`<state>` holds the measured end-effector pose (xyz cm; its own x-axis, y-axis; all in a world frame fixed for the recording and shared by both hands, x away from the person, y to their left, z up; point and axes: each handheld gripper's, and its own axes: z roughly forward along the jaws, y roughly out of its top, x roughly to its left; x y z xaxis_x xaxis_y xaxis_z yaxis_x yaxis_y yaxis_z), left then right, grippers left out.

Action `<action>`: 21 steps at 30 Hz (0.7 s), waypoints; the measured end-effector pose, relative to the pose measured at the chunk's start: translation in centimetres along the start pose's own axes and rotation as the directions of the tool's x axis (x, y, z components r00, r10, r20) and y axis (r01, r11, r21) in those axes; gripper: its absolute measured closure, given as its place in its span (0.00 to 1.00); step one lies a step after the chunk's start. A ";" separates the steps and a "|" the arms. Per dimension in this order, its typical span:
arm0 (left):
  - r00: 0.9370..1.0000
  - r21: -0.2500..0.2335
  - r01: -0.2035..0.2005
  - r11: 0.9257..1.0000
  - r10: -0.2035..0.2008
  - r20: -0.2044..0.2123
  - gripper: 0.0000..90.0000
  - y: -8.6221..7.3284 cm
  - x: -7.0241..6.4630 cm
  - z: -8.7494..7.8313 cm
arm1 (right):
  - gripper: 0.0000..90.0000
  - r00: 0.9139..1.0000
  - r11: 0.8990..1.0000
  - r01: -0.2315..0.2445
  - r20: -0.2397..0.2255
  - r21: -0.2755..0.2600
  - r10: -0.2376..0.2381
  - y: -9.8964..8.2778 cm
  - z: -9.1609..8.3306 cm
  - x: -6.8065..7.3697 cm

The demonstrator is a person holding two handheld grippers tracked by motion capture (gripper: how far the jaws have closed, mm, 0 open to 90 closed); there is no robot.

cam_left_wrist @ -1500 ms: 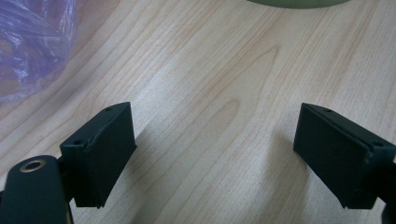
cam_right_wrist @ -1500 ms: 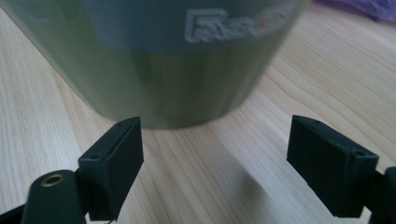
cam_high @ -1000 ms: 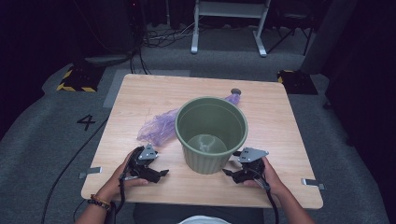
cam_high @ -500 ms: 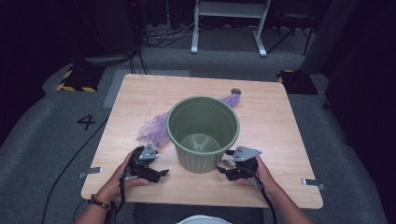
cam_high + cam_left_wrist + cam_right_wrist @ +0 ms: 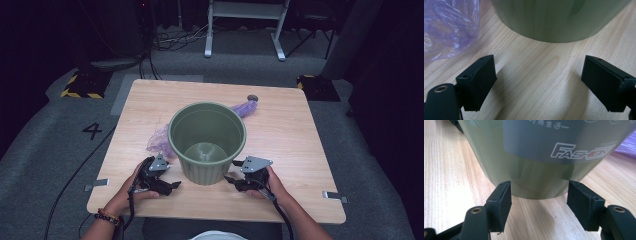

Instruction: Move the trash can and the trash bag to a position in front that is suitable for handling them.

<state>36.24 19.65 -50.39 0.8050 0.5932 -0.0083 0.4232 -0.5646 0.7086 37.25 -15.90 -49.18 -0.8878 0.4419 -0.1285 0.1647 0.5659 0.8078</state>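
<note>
**Right gripper view: my jaws are closing near the green bin**

Right gripper view shows my right gripper (image 5: 539,202) down low at the foot of the green bin (image 5: 541,157). Its jaws have just been closing, but they are not pinching anything yet. The bin's bottom edge sits just past the two black pads, not between them.

From the high view, the green bin (image 5: 207,142) stands upright on the table (image 5: 300,130), close to the near edge and about in the middle. It has slid a little toward the left edge since a moment ago, and my right gripper (image 5: 234,181) has come along with it. I think I am nudging the bin into place.

My left gripper (image 5: 172,186) rests on the other side of the bin. Its jaws are wide apart and hold nothing.

The purple bag (image 5: 160,140) lies crumpled behind the bin, reaching toward the far edge. I think the bag goes into the bin next, so the bin must stay steady.
</note>
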 end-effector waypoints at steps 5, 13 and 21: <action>1.000 0.000 -0.001 1.000 0.001 0.000 0.14 0.0 0.0 0.0 | 0.41 1.000 1.000 0.009 -0.021 -0.003 -0.009 -0.2 -0.2 0.0; 1.000 0.000 0.000 1.000 0.000 0.000 0.14 0.0 0.0 0.0 | 0.43 0.997 0.999 -0.046 0.055 -0.014 0.047 -1.7 -2.2 -2.6; 1.000 0.000 0.000 1.000 0.000 0.000 0.14 0.0 0.0 0.0 | 0.39 0.980 0.995 -0.095 0.174 -0.014 0.096 -2.7 -3.4 -4.7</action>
<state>36.24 19.65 -50.39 0.8052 0.5930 -0.0082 0.4231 -0.5648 0.7085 39.55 -21.88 -48.84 -0.7795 0.6084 -0.1489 0.2420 0.5118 0.8243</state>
